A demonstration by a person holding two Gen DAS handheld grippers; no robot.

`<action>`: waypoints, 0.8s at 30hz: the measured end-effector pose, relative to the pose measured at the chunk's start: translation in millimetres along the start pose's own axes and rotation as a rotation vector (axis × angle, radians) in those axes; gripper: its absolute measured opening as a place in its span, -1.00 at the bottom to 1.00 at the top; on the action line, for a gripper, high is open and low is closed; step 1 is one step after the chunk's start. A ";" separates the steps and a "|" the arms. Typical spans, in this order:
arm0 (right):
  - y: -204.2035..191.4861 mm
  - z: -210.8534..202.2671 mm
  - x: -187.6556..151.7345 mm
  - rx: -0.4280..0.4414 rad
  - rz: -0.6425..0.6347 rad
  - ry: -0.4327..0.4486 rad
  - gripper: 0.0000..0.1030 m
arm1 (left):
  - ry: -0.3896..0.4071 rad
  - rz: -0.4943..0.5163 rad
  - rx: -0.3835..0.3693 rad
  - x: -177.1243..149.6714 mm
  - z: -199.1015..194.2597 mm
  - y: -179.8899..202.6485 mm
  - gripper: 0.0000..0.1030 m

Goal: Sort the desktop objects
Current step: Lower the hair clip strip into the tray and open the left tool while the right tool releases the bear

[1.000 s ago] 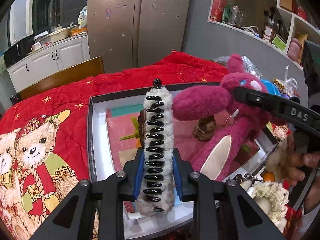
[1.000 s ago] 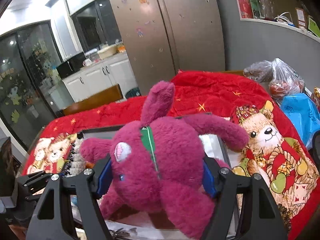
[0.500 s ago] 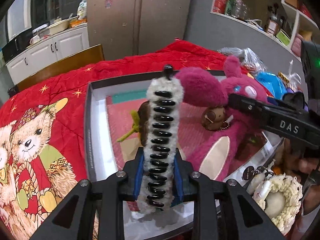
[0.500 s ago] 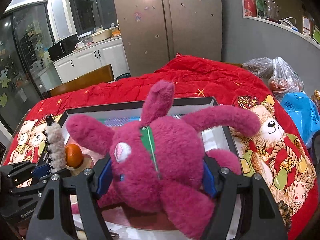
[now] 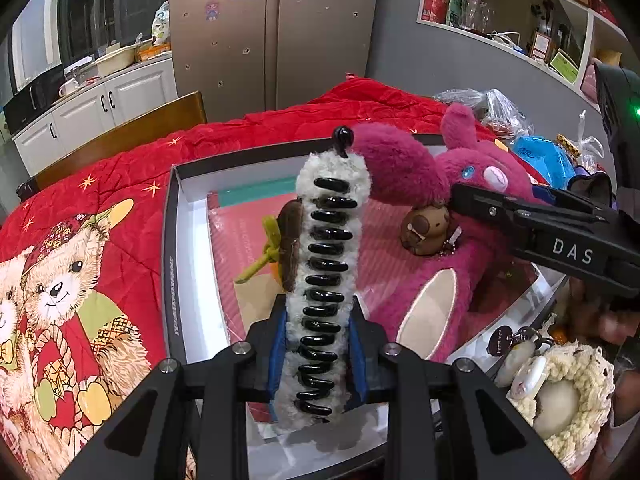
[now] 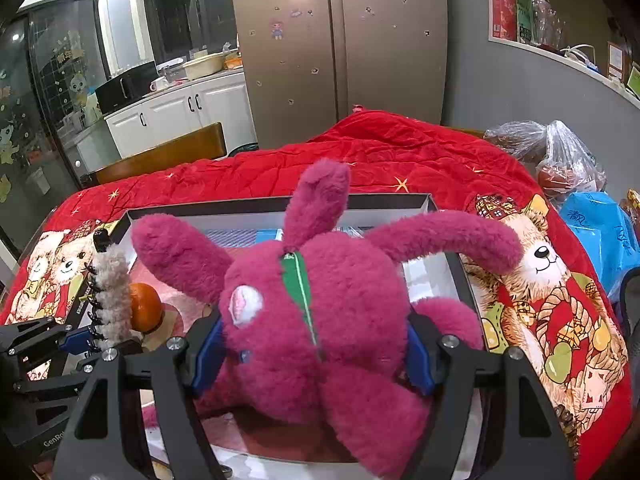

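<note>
The left gripper (image 5: 318, 344) pinched a fluffy white hair clip (image 5: 326, 276) upright between its blue pads, over the open box (image 5: 176, 248) on a red blanket (image 5: 100, 200). The right gripper (image 6: 316, 354) squeezed a pink plush (image 6: 320, 312) across its body, low over the same box. Both items seemed held ready for placing inside, beside an orange (image 6: 145, 307).

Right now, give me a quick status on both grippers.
Left gripper shut on fuzzy hair clip. Right gripper shut on pink plush, over the box. Orange in box.
</note>
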State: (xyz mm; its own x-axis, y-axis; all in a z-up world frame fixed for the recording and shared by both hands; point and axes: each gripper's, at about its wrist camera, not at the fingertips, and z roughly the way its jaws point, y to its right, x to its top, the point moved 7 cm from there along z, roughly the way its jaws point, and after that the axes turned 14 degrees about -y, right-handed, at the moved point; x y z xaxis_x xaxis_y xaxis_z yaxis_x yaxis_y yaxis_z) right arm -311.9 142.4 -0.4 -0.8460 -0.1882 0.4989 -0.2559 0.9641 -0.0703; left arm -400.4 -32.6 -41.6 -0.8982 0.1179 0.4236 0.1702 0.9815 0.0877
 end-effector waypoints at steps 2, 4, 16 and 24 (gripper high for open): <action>-0.2 0.0 0.0 0.000 -0.001 -0.001 0.45 | -0.001 -0.001 0.006 -0.2 0.5 0.1 -0.45; -0.1 -0.1 0.1 0.001 0.000 -0.001 0.45 | 0.002 0.003 0.016 -0.5 0.7 0.4 -0.45; -0.6 -6.4 4.2 0.056 0.009 0.018 0.69 | -0.022 -0.084 -0.013 -0.4 0.4 -10.1 0.17; -3.4 -28.6 11.6 0.063 0.024 0.091 1.00 | 0.011 -0.066 -0.016 2.0 -9.3 -2.7 0.25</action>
State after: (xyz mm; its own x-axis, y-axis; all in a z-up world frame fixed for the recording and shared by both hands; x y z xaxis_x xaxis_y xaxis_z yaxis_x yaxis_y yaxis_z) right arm -307.5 142.3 30.3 -0.8069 -0.1450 0.5727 -0.2676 0.9539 -0.1356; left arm -399.0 -36.5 -32.6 -0.9033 0.0510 0.4260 0.1170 0.9845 0.1303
